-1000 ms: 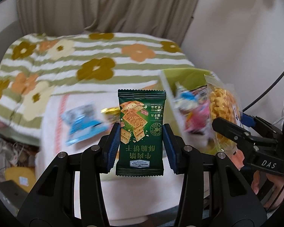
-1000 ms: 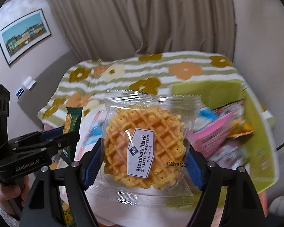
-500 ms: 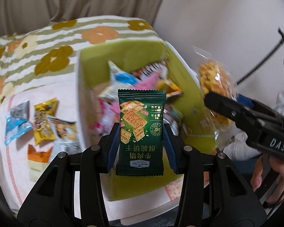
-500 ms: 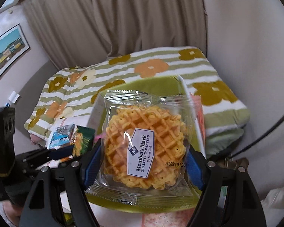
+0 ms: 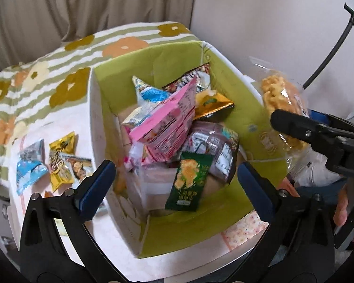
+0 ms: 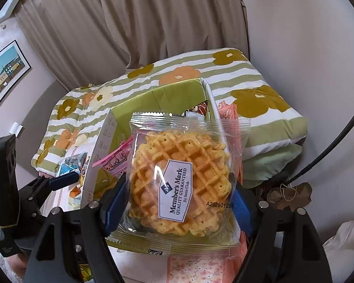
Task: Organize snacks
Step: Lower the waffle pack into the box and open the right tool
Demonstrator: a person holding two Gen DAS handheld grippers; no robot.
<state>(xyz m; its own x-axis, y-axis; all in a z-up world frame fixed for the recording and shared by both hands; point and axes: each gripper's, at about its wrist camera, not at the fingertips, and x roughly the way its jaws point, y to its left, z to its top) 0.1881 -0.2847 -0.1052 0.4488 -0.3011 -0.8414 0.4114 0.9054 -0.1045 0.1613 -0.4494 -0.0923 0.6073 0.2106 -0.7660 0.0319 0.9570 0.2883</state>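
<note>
**Snacks piled in the green box, waffle gripped over its right edge**

Snacks lie in two groups in the left wrist view. On the left, loose on the pale worktop (image 5: 99, 233), sit a blue packet (image 5: 29, 168), a yellow packet (image 5: 60, 162) and a small cracker packet (image 5: 79, 168), close together and partly overlapping. Just right of them stands the green-lined box (image 5: 226, 219), white outside, with its flaps up. Inside it a pink bag (image 5: 168, 127) lies tilted on top of the heap, a blue-and-white pouch (image 5: 148, 93) beyond it toward the far wall and a gold-edged bag (image 5: 211, 103) to its right. A dark green cracker packet (image 5: 188, 185) leans at the near side of the heap, free of any grip. The left claw (image 5: 175, 185) hangs above the box with its blue pads spread wide and nothing between them.

Farther right, at the box's right edge, the right claw (image 6: 177, 202) is closed on a clear-wrapped waffle (image 6: 180, 181) labelled "Member's Mark", pinched at both sides and held upright facing the camera. In the right wrist view the box shows behind the waffle, and a striped floral blanket (image 6: 259, 99) lies beyond it on the far side, with a beige curtain (image 6: 139, 23) behind.
</note>
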